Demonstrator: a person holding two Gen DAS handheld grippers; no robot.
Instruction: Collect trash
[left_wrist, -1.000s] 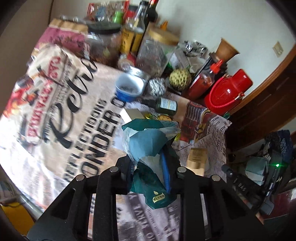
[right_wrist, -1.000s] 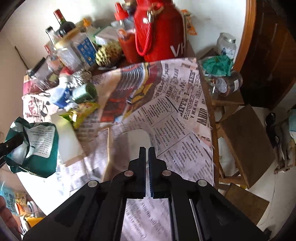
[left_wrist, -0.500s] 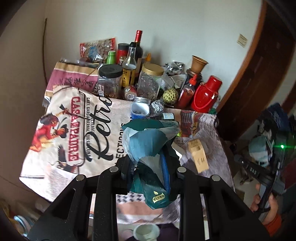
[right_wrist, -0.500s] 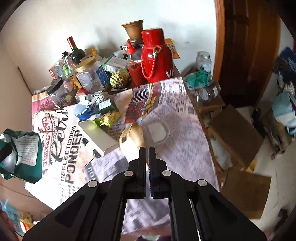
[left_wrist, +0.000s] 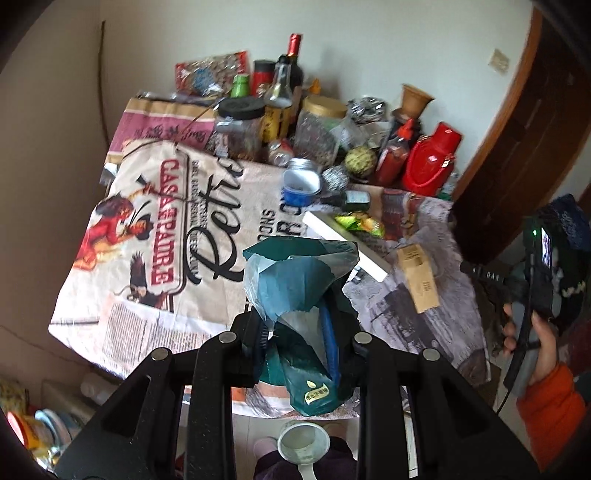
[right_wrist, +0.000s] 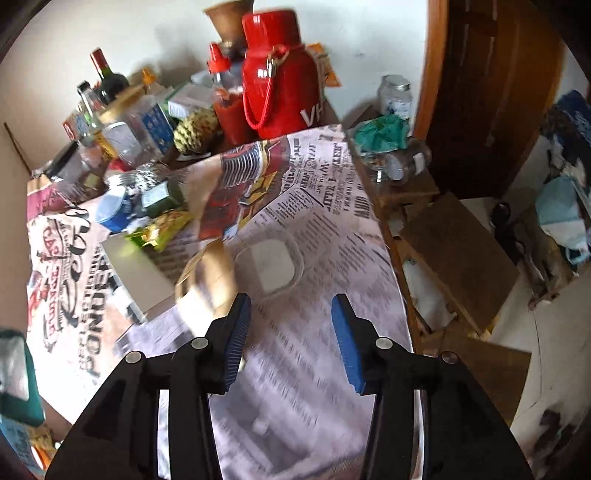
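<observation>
My left gripper (left_wrist: 301, 332) is shut on a crumpled green foil bag (left_wrist: 303, 295) and holds it up above the near edge of the newspaper-covered table (left_wrist: 155, 229). The same bag shows at the left edge of the right wrist view (right_wrist: 14, 373). My right gripper (right_wrist: 291, 325) is open and empty above the table. Below it lie a clear plastic lid (right_wrist: 273, 264), a tan paper piece (right_wrist: 207, 280), a yellow-green wrapper (right_wrist: 159, 230) and a flat white box (right_wrist: 133, 273).
Bottles, jars, a red thermos (right_wrist: 280, 74) and a blue tub (left_wrist: 299, 184) crowd the back of the table by the wall. A wooden stool (right_wrist: 461, 251) and a low shelf stand to the right. A white cup (left_wrist: 303, 443) sits on the floor below.
My right gripper has opened from shut and dropped closer to the table. My left gripper has held the green bag and stayed pulled back from the table.
</observation>
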